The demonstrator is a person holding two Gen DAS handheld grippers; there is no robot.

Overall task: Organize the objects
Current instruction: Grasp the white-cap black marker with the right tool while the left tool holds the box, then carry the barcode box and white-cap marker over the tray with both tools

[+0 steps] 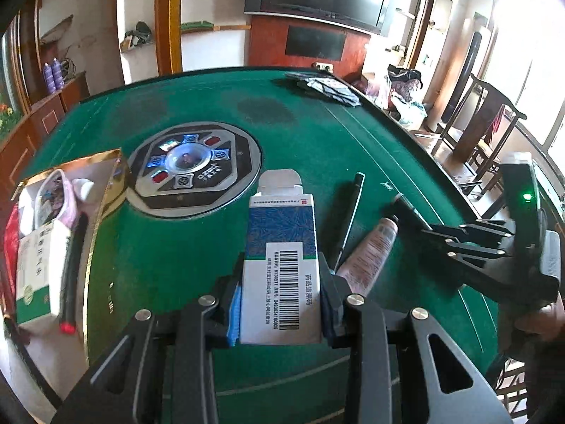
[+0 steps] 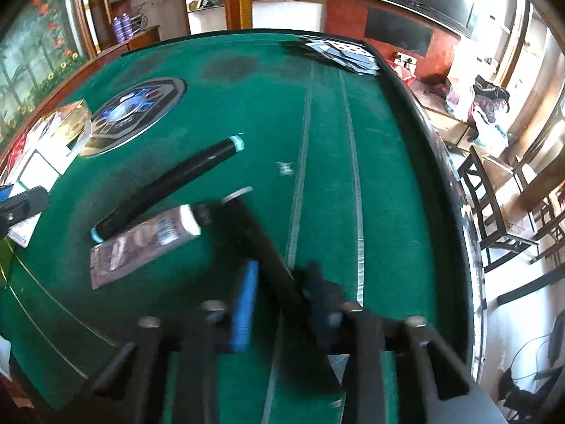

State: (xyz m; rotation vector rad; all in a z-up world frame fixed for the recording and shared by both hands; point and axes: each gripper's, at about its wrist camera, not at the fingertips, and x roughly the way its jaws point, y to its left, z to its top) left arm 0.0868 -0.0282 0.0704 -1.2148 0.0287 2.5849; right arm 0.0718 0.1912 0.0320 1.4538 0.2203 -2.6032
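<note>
Medicine box (image 1: 280, 265), blue and white with a barcode and an opened top flap, was held clamped between the pads of the left gripper (image 1: 280, 304), lifted over the near part of the green table (image 1: 317, 148). A black marker (image 2: 261, 243) was seen between the blue pads of the right gripper (image 2: 279, 304), the jaws closed in on it, though the view was blurred, so pad contact could not be fully confirmed; its front end rested by a pale cap or disc (image 2: 238, 192). In the left wrist view the right gripper (image 1: 429, 228) was seen at the right edge of the table, reaching in over the felt, with a hand (image 1: 540, 321) on its handle. A pink tube (image 1: 367, 258) lay on the felt just beside the box, touching or nearly touching a black pen with teal ends (image 2: 169, 194). A gold-rimmed open carton (image 1: 95, 190) sat at the left edge, holding a green-and-white box (image 1: 35, 275), a black pen with a red tip (image 1: 72, 265) and other small items. A round control panel (image 1: 194, 169) was set in the table centre. Playing cards (image 1: 328, 86) were scattered at the far right corner.
</note>
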